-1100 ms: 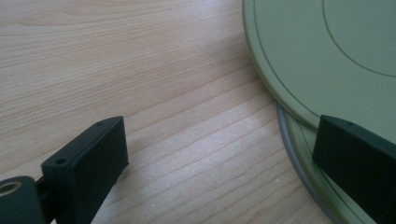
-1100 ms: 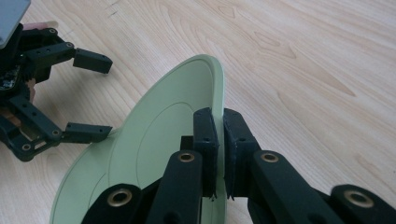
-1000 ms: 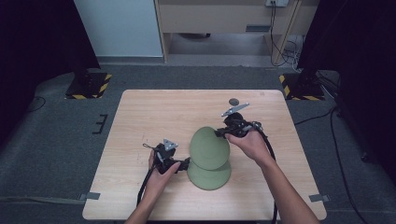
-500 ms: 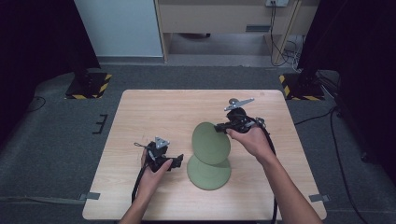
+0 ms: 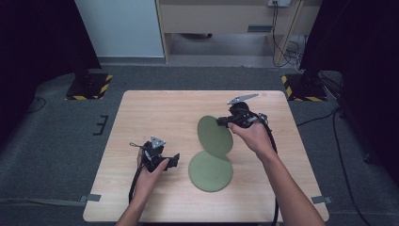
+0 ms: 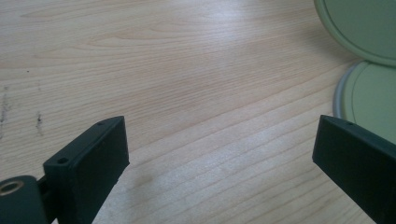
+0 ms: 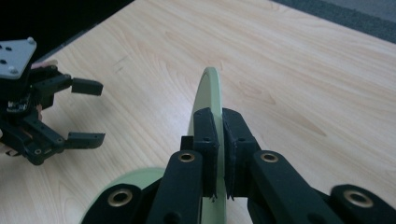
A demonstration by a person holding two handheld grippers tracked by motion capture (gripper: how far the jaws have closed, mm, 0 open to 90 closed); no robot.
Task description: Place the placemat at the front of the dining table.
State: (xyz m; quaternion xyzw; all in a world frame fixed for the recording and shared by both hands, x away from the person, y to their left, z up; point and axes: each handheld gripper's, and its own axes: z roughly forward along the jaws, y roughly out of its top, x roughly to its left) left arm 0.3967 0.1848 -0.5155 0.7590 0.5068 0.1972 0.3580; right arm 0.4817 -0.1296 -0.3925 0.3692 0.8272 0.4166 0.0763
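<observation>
Two round green plates are on a wooden table point(image 5: 141, 108). One plate point(image 5: 210, 170) lies flat near the front middle. My right gripper point(image 5: 221, 121) is shut on the rim of the second plate point(image 5: 214, 136) and holds it on edge, lifted just behind the flat one. In the right gripper view the jaws point(image 7: 220, 126) pinch that rim point(image 7: 210, 88), and the flat plate point(image 7: 130, 182) shows below. My left gripper point(image 5: 176, 159) stands open to the left of the flat plate with nothing between its fingers point(image 6: 93, 158). Both plates point(image 6: 364, 23) point(image 6: 373, 98) appear at the right edge of the left gripper view.
Bare wood stretches across the back and left of the table. Black stand bases with yellow stripes point(image 5: 89, 84) point(image 5: 301, 87) sit on the grey floor beyond the far corners. Cables point(image 5: 287, 47) hang by a cabinet at the back.
The right gripper has raised its plate and tipped it up off the lower plate. The left gripper has drawn back to the left, away from the plates.
</observation>
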